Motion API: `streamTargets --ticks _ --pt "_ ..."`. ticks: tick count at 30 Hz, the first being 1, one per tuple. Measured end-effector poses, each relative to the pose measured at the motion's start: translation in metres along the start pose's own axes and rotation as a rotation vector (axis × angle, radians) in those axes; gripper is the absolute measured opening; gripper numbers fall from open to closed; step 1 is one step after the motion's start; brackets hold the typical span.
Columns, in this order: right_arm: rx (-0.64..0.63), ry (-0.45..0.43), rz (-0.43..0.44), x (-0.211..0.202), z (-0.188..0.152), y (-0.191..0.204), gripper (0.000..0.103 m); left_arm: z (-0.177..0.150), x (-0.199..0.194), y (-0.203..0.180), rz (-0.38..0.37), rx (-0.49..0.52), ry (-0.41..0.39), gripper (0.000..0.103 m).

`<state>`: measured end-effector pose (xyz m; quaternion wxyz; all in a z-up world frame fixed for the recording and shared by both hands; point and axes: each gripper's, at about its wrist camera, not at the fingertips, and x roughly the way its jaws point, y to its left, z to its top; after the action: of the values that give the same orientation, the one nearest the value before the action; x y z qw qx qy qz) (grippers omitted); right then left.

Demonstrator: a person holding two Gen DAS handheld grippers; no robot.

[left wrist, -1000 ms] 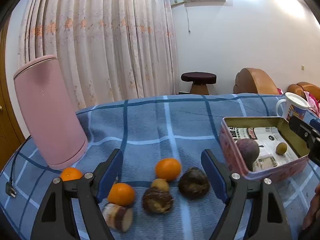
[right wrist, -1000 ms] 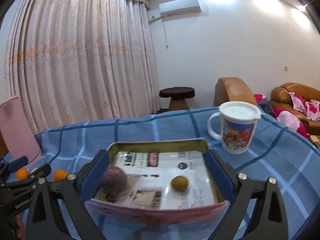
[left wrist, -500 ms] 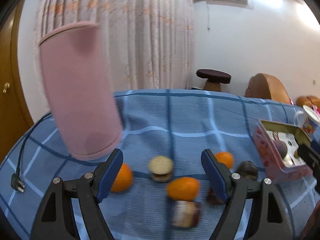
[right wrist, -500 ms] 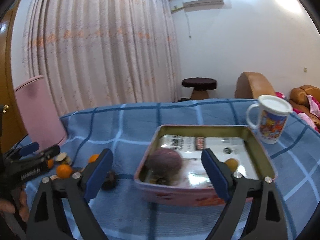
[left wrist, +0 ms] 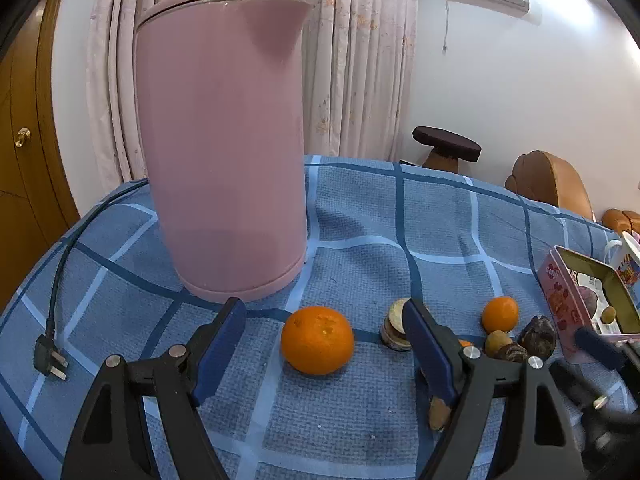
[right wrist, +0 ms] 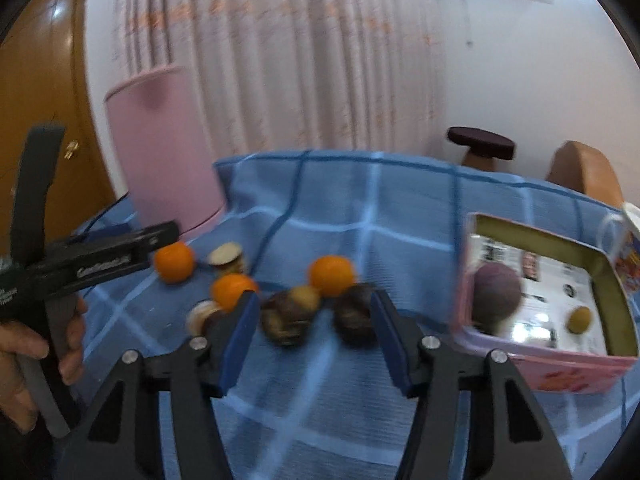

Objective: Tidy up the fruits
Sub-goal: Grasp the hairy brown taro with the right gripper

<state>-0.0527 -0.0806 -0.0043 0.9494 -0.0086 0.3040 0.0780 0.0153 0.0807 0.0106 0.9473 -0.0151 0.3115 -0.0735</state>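
- Our left gripper [left wrist: 324,354] stands wide and empty around the nearest orange [left wrist: 317,340], which lies on the blue checked cloth [left wrist: 360,232] just in front of the pink kettle [left wrist: 224,140]; the pads do not touch it.
- Our right gripper [right wrist: 314,340] is closing with nothing pressed between its pads; two dark brown fruits [right wrist: 286,318] lie just beyond the tips, on the side of the kettle toward the tin [right wrist: 540,364].
- Risk: closing short, the pads may nudge a round fruit and roll it into its neighbours.
- Farther from the kettle, the tin already holds a purple fruit [right wrist: 498,294] and a small yellow-green one [right wrist: 580,320].
- Risk: a hurried reach may clip the tin's wall.
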Motion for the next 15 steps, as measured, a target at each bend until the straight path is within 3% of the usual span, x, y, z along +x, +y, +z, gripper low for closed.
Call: streamTargets --ticks 5,15 --pt "-0.022 0.126 -0.027 0.03 0.001 0.012 0.058 0.001 -0.004 0.002 -0.014 0.003 -0.013 0.082" --pt "0.039 0.24 0.018 0.062 0.003 0.004 0.05 0.003 -0.01 0.0 -0.022 0.026 -0.021 0.082"
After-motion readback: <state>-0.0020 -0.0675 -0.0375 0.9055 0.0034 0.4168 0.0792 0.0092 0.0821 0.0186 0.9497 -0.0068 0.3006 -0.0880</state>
